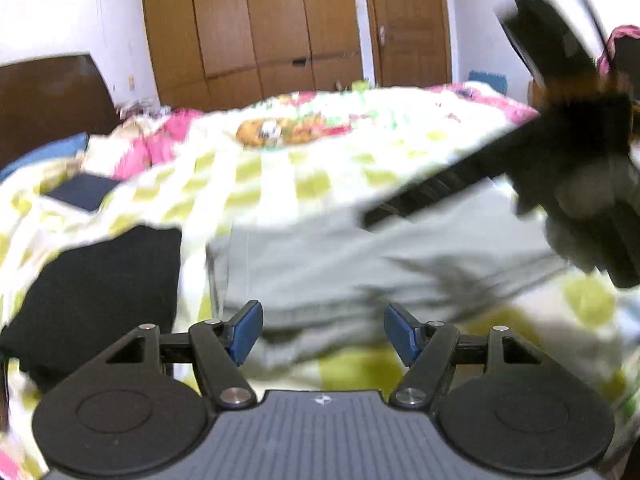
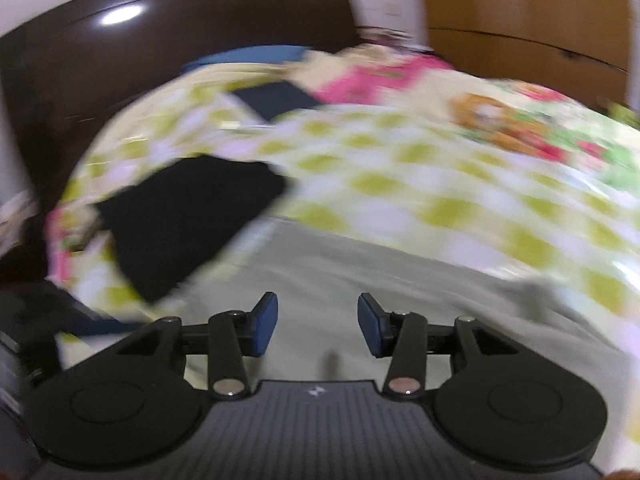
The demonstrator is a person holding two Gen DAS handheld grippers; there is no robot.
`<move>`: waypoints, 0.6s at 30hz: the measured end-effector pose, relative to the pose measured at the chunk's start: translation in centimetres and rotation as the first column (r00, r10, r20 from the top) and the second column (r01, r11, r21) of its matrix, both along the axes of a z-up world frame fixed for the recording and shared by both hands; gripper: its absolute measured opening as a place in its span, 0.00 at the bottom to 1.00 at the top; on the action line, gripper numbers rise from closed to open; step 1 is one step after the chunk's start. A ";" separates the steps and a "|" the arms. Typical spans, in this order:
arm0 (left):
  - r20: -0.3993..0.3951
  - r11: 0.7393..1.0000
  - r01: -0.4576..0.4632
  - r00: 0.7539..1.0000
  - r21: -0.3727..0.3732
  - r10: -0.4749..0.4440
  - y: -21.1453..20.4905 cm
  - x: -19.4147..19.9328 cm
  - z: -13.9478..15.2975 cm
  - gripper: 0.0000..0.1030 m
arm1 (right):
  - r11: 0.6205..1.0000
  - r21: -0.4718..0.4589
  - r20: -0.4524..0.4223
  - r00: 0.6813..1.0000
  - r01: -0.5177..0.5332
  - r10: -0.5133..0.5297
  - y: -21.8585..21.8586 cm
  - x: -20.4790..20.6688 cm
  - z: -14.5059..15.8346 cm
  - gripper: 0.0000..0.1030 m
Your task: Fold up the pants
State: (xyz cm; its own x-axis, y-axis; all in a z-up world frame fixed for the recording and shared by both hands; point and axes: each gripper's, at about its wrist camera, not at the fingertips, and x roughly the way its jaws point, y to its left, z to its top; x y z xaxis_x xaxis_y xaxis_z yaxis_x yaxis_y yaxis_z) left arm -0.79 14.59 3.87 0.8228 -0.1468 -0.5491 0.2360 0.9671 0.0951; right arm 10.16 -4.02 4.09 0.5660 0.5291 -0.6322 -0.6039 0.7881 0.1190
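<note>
Blue fingertips (image 1: 249, 332) of the left gripper (image 1: 323, 334) are standing spread wide at the bottom of the left wrist view, with nothing between them. Just beyond them, the pale grey-green pants (image 1: 360, 264) are lying flattened on the checked bedspread (image 1: 260, 176), their near edge running right between the two pads, though whether the pads are touching the cloth is not clear from the blurred picture. At the upper right of this view, the right gripper (image 1: 576, 184) is showing as a dark blurred shape hanging over the far right part of the pants.

In the right wrist view, the right gripper (image 2: 318, 330) is likewise holding its jaws apart and gripping nothing. The pants (image 2: 360, 280) are spreading out directly under and ahead of its fingers, filling the lower middle of the view and running off to the right.

No boxes or baskets are showing in either picture (so there are no contents to report). On the bedspread (image 2: 440, 188) a black garment (image 2: 184, 220) is lying just left of the pants, its near corner almost meeting their edge. Farther up the bed, a small dark blue folded piece (image 2: 276, 98) is resting near a pink patterned cloth (image 2: 372, 76). A dark brown headboard (image 2: 160, 40) is rising behind the bed, and brown wardrobe doors (image 1: 260, 28) are standing against the far wall
</note>
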 end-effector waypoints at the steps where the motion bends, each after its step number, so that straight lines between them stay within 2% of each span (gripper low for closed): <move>1: 0.013 1.000 0.015 1.000 -0.011 -0.015 -0.3 0.5 0.3 0.81 | 0.998 0.011 -0.031 0.998 0.061 -0.061 -1.9 0.7 -0.4 0.44; 5: 0.038 0.998 0.056 0.998 0.003 -0.056 -2.6 4.3 0.1 0.83 | 0.974 0.046 -0.085 0.973 0.221 -0.216 -7.1 3.6 -1.8 0.44; 8: 0.013 0.998 0.063 0.998 0.008 -0.063 -4.2 7.3 -1.0 0.83 | 0.953 0.094 -0.093 0.956 0.288 -0.279 -9.7 6.4 -2.5 0.44; 10: -0.033 0.998 0.061 0.998 0.011 -0.060 -5.1 9.1 -2.1 0.83 | 0.939 0.112 -0.106 0.943 0.326 -0.315 -11.0 8.2 -2.8 0.46; 14: -0.134 0.995 0.043 0.991 0.090 -0.030 -5.8 11.1 -5.0 0.83 | 0.953 0.106 -0.149 0.952 0.285 -0.268 -11.9 11.3 -3.7 0.46; 18: -0.124 0.992 0.058 0.991 0.115 -0.044 -6.3 10.8 -5.3 0.84 | 0.984 0.051 -0.155 0.974 0.172 -0.162 -11.1 12.1 -4.3 0.44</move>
State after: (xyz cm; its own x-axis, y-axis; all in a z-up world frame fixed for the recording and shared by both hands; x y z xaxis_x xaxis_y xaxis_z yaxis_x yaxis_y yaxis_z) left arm 10.03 8.30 -1.42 0.7425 -0.1150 -0.6599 0.3013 0.9372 0.1758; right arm 22.30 -15.08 -0.21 0.5515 0.4769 -0.6844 -0.4357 0.8643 0.2512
